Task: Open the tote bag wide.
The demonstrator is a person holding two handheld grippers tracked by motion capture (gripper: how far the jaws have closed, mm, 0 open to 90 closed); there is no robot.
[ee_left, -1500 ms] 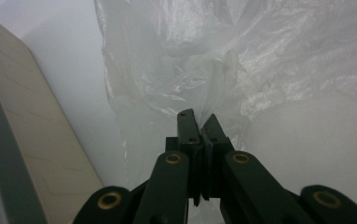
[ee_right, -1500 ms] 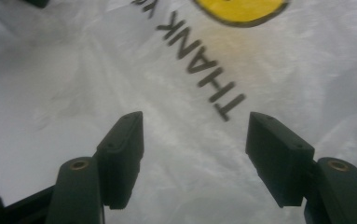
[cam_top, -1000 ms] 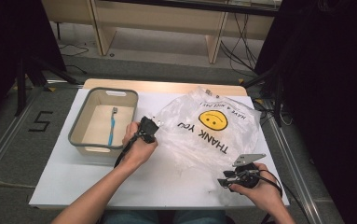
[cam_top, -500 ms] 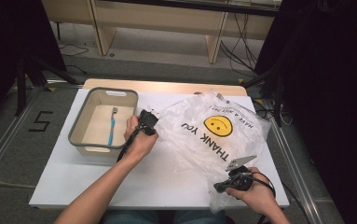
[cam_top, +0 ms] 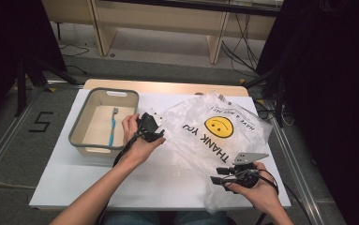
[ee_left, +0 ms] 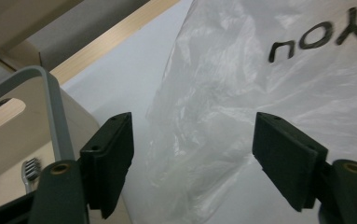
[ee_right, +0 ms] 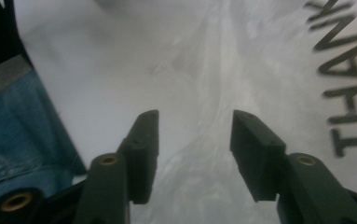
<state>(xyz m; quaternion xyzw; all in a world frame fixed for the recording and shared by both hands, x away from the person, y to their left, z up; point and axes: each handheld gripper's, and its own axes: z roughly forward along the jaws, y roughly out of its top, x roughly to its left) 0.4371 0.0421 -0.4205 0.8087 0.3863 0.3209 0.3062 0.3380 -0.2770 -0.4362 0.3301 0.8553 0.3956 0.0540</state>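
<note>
High view: plastic bag [cam_top: 214, 140] w/ smiley lies flat on the white desk [cam_top: 64, 183], right of the grey bin [cam_top: 103, 123] holding a blue toothbrush [cam_top: 112, 131]; left tongs [cam_top: 153, 127] at bag's left edge, right tongs [cam_top: 220, 180] at its near edge. Left gripper view: jaws have just opened wide, bag edge [ee_left: 204, 140] below the gap, unpinched; bin rim and brush bristles [ee_left: 30, 169] at left. Right gripper view: jaws just opened, apart over crinkled film [ee_right: 204, 93], "THANK" print alongside.

Bright tabletop, dark surroundings, soft close-ups

Overhead light evenly whitens the tabletop [cam_top: 121, 187]; room edges fall to black. High view slightly soft. Plastic bag [ee_left: 223, 121] shows mild sheen; right tool view blurry, lettering smeared, black tool pads underexposed.
</note>
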